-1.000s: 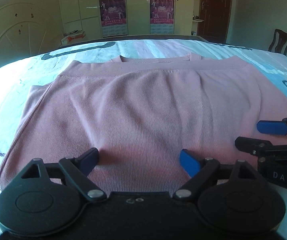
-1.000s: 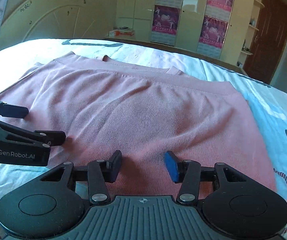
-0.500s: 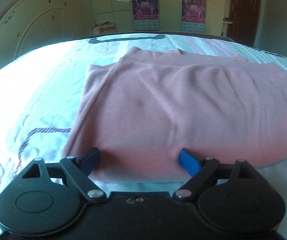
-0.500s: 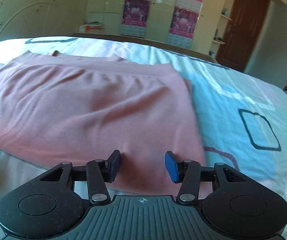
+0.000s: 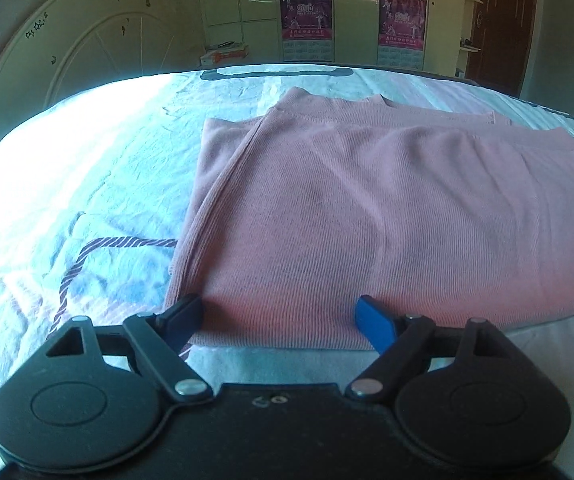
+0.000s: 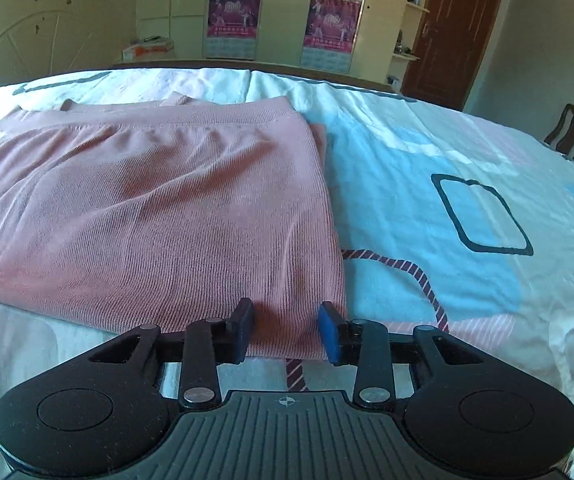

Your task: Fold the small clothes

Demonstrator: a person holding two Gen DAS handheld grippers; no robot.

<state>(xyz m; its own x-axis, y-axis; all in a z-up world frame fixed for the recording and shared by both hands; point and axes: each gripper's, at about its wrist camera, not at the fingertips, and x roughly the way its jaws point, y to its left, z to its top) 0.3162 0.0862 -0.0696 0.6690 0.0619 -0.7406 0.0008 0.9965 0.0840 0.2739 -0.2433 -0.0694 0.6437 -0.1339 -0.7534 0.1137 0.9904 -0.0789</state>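
Observation:
A pink ribbed knit garment (image 5: 367, 208) lies folded flat on the bed, its near edge a fold. My left gripper (image 5: 279, 320) is open, its fingers straddling the garment's near left corner, low over the sheet. In the right wrist view the same garment (image 6: 159, 208) fills the left half. My right gripper (image 6: 287, 332) is open more narrowly, its fingers on either side of the near right corner. Neither gripper shows in the other's view.
The bed has a pale blue and white printed sheet (image 6: 447, 200). A cream headboard (image 5: 87, 60) stands at the far left, wardrobes with posters (image 5: 307, 12) behind. A brown door (image 6: 447, 32) and a wooden chair (image 6: 571, 132) are at the right.
Both grippers have moved apart along the garment's near edge, the left to its left corner and the right to its right corner. Each has left the other's view. The right jaws have narrowed slightly.

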